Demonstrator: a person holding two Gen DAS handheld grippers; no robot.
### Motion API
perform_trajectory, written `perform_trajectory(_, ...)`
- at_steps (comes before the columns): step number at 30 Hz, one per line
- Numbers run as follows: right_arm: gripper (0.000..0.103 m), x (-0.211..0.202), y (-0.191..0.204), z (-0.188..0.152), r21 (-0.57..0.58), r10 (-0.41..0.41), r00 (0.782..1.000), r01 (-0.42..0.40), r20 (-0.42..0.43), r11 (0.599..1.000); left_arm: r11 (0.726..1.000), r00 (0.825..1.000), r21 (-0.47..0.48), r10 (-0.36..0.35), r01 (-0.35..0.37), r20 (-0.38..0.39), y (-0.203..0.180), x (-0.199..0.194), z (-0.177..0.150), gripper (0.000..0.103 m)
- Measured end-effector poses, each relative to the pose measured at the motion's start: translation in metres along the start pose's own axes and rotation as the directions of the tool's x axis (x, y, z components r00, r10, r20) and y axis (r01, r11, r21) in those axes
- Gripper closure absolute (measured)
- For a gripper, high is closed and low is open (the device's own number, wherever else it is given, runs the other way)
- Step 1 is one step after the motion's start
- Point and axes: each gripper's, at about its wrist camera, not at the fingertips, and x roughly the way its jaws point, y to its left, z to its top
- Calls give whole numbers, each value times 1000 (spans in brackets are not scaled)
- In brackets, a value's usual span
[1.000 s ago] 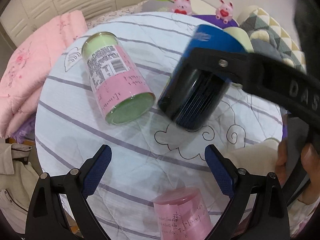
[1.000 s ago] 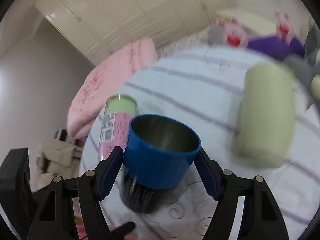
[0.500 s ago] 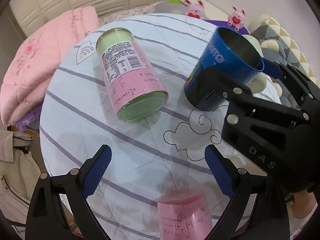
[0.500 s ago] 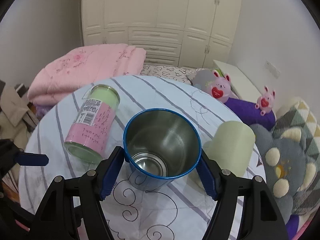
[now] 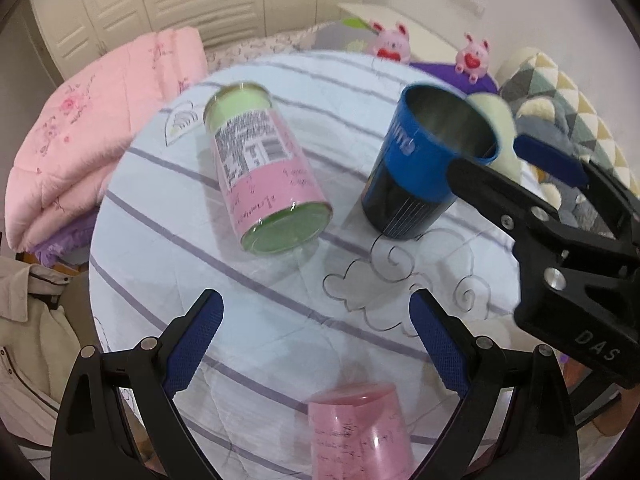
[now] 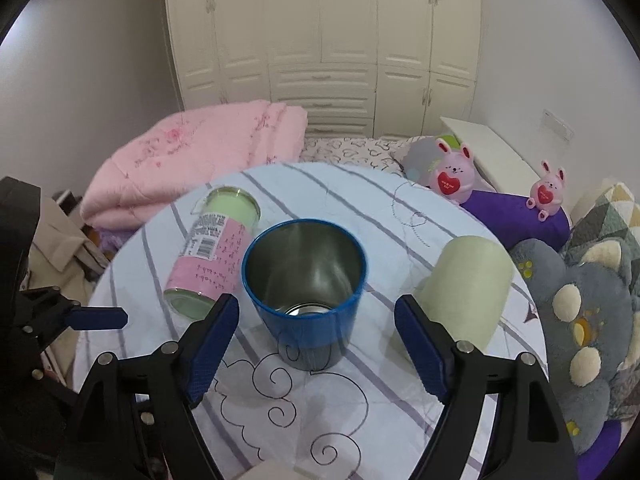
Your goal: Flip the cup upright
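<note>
The blue cup (image 6: 306, 292) stands upright on the round striped table (image 6: 360, 420), steel inside showing; it also shows in the left wrist view (image 5: 428, 164). My right gripper (image 6: 316, 344) is open, its fingers apart on either side of the cup and drawn back from it; it shows in the left wrist view (image 5: 516, 160) at the right. My left gripper (image 5: 316, 340) is open and empty over the table's near part. A pink-and-green cup (image 5: 260, 172) lies on its side left of the blue cup.
A pale green cup (image 6: 464, 284) stands mouth down right of the blue cup. A pink cup (image 5: 360, 432) stands mouth down at the near edge. Pink quilt (image 6: 192, 152), plush toys (image 6: 452, 170) and cushions (image 6: 580, 308) surround the table.
The right gripper turned the blue cup from tilted to upright, set it on the table and opened. The left gripper stayed open.
</note>
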Motion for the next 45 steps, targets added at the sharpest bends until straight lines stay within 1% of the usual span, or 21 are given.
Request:
perform_trajectory(3,22,-15,-7,-1,22,10,999,-11,33,1000,1000,998,-9,19,-19,62,-5,-13,-1,7)
perform_trajectory(5,22,-25,-13,-3,41,19,998,-21,52,999,999,995,-13,34,-33,92,-8,-19,-2,4)
perform_trajectory(6,22,-27,-15,-4,47,21,998,-23,55,999,999,993,-17,41,-39,115,-11,-24,-3,4)
perform_trajectory(9,21,-35,-21,-8,57,17,998,-21,62,998,998,988,-19,60,-58,145,-17,-32,-5,4)
perform_trajectory(12,21,-43,-27,-13,60,15,998,-19,65,998,996,978,-26,89,-85,188,-25,-41,-9,4)
perform_trajectory(13,21,-47,-29,-16,63,17,997,-21,70,998,993,970,-29,118,-115,211,-28,-45,-11,4)
perform_trajectory(15,21,-53,-32,-20,64,18,997,-23,78,998,983,944,-39,183,-180,275,-36,-54,-18,4)
perform_trajectory(17,21,-62,-35,-24,57,12,996,-17,88,998,978,929,-43,206,-203,308,-41,-60,-23,4)
perform_trajectory(20,21,-74,-38,-29,47,0,993,-5,117,999,973,911,-55,230,-225,341,-48,-67,-30,4)
perform_trajectory(23,21,-87,-40,-35,42,-5,987,-1,160,999,956,881,-90,291,-278,372,-52,-72,-37,4)
perform_trajectory(24,21,-92,-40,-37,35,-7,984,1,177,999,954,875,-108,298,-278,382,-51,-75,-40,4)
perform_trajectory(25,21,-97,-40,-39,26,-7,981,2,192,1000,956,874,-120,294,-268,386,-51,-78,-43,4)
perform_trajectory(29,21,-108,-40,-46,-1,-16,974,17,226,1000,967,878,-189,236,-170,417,-47,-89,-55,4)
perform_trajectory(30,21,-109,-40,-48,-6,-19,973,21,232,1000,969,875,-202,218,-142,432,-46,-92,-60,4)
perform_trajectory(33,21,-111,-41,-56,-4,-31,969,33,243,999,975,863,-195,189,-108,469,-51,-96,-69,4)
perform_trajectory(34,21,-111,-42,-60,1,-32,970,32,242,999,976,857,-191,188,-108,480,-54,-98,-71,4)
perform_trajectory(35,21,-110,-43,-62,5,-33,970,33,240,999,977,851,-184,185,-106,491,-56,-99,-74,1)
perform_trajectory(36,21,-110,-43,-64,7,-36,971,35,237,999,980,850,-171,178,-106,495,-60,-100,-75,0)
perform_trajectory(41,21,-108,-51,-76,21,-56,974,53,220,998,981,833,-137,191,-139,520,-75,-104,-83,0)
perform_trajectory(43,21,-109,-55,-79,32,-58,975,53,217,998,982,831,-131,185,-136,524,-77,-105,-87,0)
perform_trajectory(45,21,-110,-56,-80,35,-60,974,54,220,998,982,835,-133,183,-133,519,-78,-104,-89,0)
